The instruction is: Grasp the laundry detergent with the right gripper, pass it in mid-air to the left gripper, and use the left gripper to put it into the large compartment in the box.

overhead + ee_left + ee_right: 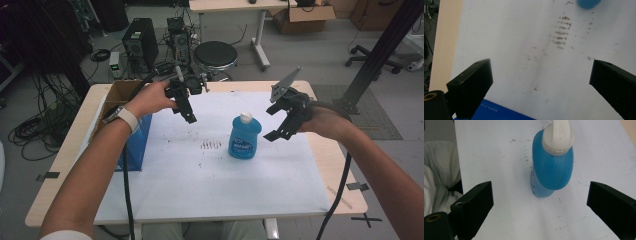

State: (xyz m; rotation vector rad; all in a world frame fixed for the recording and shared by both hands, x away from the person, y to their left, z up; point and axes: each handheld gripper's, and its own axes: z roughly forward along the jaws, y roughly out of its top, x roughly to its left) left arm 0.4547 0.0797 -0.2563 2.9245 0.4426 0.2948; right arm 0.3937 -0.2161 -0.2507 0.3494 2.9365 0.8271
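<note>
- The pale wooden table (75,145) carries everything; a large white sheet (210,185), marked with brownish smudges, covers most of its top.
- An open brown cardboard box with a blue side panel (134,142) stands at the left edge of the white sheet, well left of the bottle.
- The blue plastic bottle with a white cap (244,137) stands upright near the middle of the white sheet, its long axis vertical and its cap pointing straight up. Its printed label faces the person's side of the table. In the right gripper view the bottle (552,167) is seen from above, cap nearest the camera and its base on the sheet.
- The right gripper (281,120), black with a grey three-cornered plate on top, hovers just right of the bottle, raised off the sheet. Its jaws are spread wide with nothing between them, and in the right gripper view the bottle lies ahead of the gap, untouched.
- The left gripper (187,111), black, hangs above the sheet up and to the left of the bottle, near the box. Its jaws also stand wide apart and empty, aimed down at the smudged sheet (536,62).
- A row of short brown streaks (211,145) lies on the sheet just left of the bottle's base.
</note>
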